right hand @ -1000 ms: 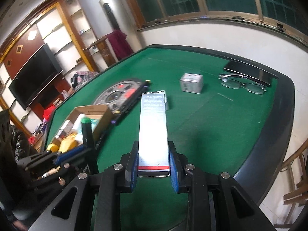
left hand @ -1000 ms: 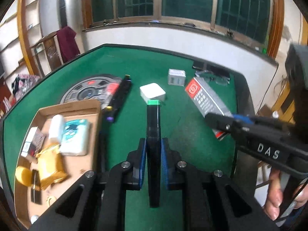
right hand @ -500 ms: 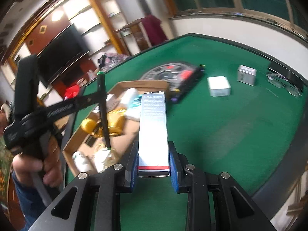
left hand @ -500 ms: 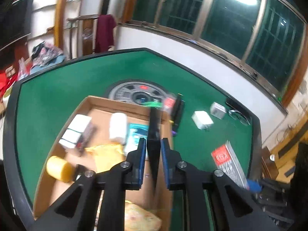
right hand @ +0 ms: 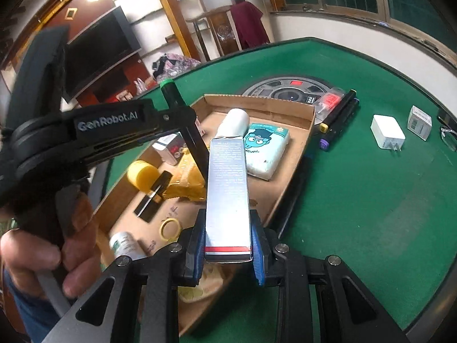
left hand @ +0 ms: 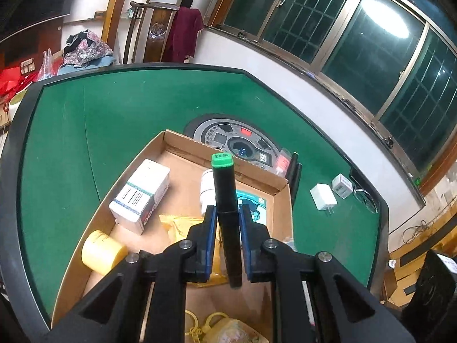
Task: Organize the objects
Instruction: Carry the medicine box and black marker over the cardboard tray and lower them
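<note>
My left gripper is shut on a black marker with a green cap, held over the open cardboard box. In the right wrist view that marker and the left gripper hang above the box's left side, with a hand on the handle. My right gripper is shut on a long silver carton with a red stripe, held over the box's near right wall. Inside lie a yellow roll, a tissue pack, a white tube and a small carton.
On the green felt table right of the box lie two markers, a white charger, a small white box and glasses. A round grey panel sits beyond the box. The table's black rim curves at left.
Both grippers have swung left from the open felt to above the cardboard box, carrying the marker and the silver carton. The left gripper has rolled; both grips are unchanged.
</note>
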`<act>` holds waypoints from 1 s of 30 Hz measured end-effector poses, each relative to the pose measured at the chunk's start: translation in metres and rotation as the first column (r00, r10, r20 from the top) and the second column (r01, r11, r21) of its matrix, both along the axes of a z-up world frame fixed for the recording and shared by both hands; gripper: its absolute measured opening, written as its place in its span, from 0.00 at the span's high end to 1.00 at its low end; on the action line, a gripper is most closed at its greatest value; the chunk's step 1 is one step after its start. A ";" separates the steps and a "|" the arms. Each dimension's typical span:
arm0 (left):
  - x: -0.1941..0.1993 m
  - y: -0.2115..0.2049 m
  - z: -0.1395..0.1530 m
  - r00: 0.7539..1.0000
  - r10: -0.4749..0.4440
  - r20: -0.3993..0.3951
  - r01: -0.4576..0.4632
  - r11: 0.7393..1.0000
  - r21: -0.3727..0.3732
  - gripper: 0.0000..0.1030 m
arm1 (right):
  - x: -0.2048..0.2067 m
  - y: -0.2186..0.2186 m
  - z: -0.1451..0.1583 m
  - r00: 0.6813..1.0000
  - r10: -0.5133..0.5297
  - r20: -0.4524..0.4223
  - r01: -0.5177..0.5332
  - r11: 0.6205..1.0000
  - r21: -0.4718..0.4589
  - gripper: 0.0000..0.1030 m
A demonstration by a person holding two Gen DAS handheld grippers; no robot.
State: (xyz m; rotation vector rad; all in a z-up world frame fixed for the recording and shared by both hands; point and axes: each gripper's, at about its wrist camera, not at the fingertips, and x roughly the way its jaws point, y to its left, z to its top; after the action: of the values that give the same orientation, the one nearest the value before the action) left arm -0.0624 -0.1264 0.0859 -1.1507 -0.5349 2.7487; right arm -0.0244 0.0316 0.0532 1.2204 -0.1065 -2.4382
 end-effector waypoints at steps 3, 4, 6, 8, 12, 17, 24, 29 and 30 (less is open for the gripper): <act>-0.003 -0.002 -0.001 1.000 0.005 0.001 -0.005 1.000 0.002 0.84 | -0.010 -0.006 -0.006 1.000 -0.022 0.013 0.022 0.999 0.035 0.71; -0.003 -0.002 -0.002 1.000 0.005 0.001 -0.005 1.000 0.006 0.84 | -0.015 -0.007 -0.009 0.999 -0.025 0.029 0.023 0.999 0.037 0.71; -0.005 -0.003 -0.003 1.000 0.006 0.005 -0.006 1.000 0.006 0.84 | -0.022 -0.010 -0.012 0.998 -0.021 0.054 0.019 0.999 0.026 0.71; -0.009 -0.002 -0.007 1.000 0.009 0.015 -0.009 1.000 -0.004 0.85 | -0.022 -0.014 -0.014 0.998 -0.016 0.055 0.014 1.000 0.024 0.71; -0.012 0.001 -0.014 0.999 0.015 0.036 -0.014 0.999 -0.040 0.85 | -0.019 -0.025 -0.023 0.998 0.007 0.068 -0.009 1.000 0.021 0.71; -0.012 0.002 -0.018 0.999 0.032 0.035 -0.029 0.996 -0.087 0.85 | -0.017 -0.033 -0.028 0.995 0.075 0.069 -0.077 0.997 0.021 0.69; -0.012 0.007 -0.026 0.998 0.032 0.060 -0.025 0.993 -0.114 0.60 | -0.003 -0.019 -0.015 0.995 0.103 0.010 -0.103 0.994 0.022 0.58; -0.009 0.021 -0.024 0.999 0.004 0.045 0.003 0.987 -0.159 0.50 | 0.000 0.012 0.002 0.997 0.071 -0.017 -0.072 0.997 -0.036 0.56; -0.008 0.023 -0.024 0.999 -0.002 0.045 0.009 0.987 -0.162 0.50 | 0.000 0.020 0.004 0.998 0.058 -0.019 -0.059 0.997 -0.050 0.55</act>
State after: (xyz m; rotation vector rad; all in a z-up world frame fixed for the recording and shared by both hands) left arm -0.0706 -0.1036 0.0620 -1.2491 -0.3162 2.8119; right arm -0.0244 0.0521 0.0573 1.1633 -0.1242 -2.3808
